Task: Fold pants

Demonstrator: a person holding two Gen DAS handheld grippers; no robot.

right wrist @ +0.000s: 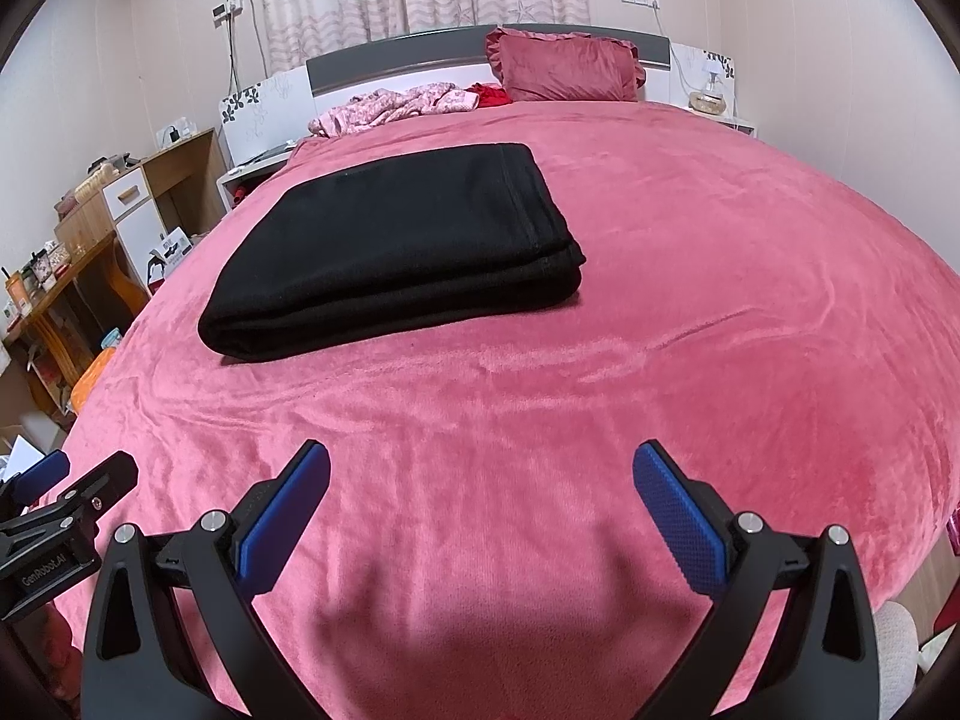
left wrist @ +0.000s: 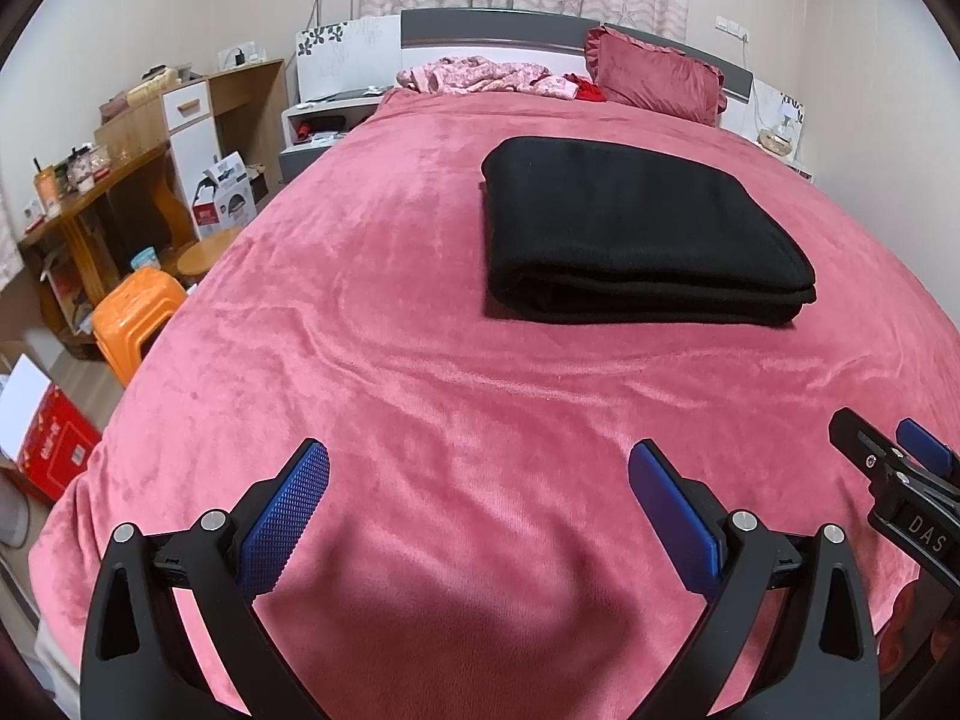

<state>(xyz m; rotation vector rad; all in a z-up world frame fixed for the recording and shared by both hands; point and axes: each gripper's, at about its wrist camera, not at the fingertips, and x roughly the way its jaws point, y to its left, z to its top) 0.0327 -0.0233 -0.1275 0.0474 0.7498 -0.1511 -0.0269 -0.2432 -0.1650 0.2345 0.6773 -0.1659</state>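
Both wrist views low over the bed [left wrist: 420, 300], facing headboard [right wrist: 480, 45]; shared pants [left wrist: 630, 228].

The left gripper [left wrist: 479, 471] has two black plastic arms curving up from 6 o'clock, each carrying a blue pad [left wrist: 287, 519] with a fine dimpled grid. Round silver screws [left wrist: 213, 521] sit at the pivots, two per arm, beside triangular cutouts. The right gripper [right wrist: 480, 471] is built the same: black arms, blue textured fingers [right wrist: 681, 519], silver screws. Seen from the other camera at 3 o'clock, its body bears white letters "DAS"; at 9 o'clock in the right view, the left one reads "GenRobot.AI".
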